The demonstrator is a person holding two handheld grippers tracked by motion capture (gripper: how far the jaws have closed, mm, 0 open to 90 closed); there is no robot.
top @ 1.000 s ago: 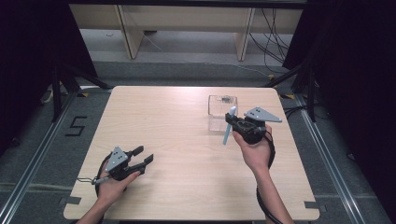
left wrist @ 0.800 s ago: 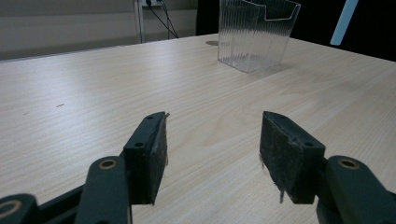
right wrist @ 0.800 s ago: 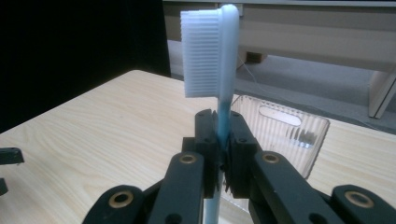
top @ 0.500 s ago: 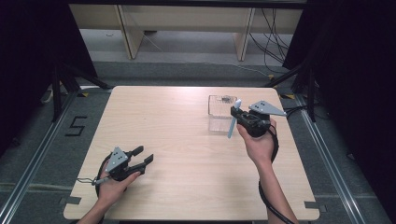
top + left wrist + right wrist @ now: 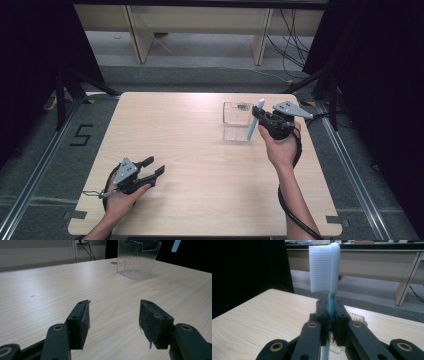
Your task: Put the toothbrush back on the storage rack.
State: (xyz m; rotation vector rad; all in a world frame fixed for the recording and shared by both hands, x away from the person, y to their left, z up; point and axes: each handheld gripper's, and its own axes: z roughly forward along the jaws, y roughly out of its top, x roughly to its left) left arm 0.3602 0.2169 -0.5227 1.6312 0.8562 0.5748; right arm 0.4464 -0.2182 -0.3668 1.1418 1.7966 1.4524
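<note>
My right gripper (image 5: 258,117) is shut on a light blue toothbrush (image 5: 254,122), held upright just right of a clear ribbed plastic holder (image 5: 237,120) at the table's back right. In the right gripper view the toothbrush (image 5: 329,277) rises between the closed jaws, white bristles facing left, and the holder's rim (image 5: 357,317) shows behind them. My left gripper (image 5: 152,167) rests open on the table near the front left edge. In the left gripper view its pads (image 5: 82,320) stand wide apart over bare wood, with the holder (image 5: 137,257) far off.
The light wooden table (image 5: 200,165) is bare between the two hands. A cable (image 5: 292,200) trails from the right gripper along the forearm. Dark curtains flank the table, and desk legs and cables stand on the floor beyond the far edge.
The right gripper has carried the toothbrush up and toward the far edge, closer to the holder, and stood it more upright. The left gripper has stayed put.
</note>
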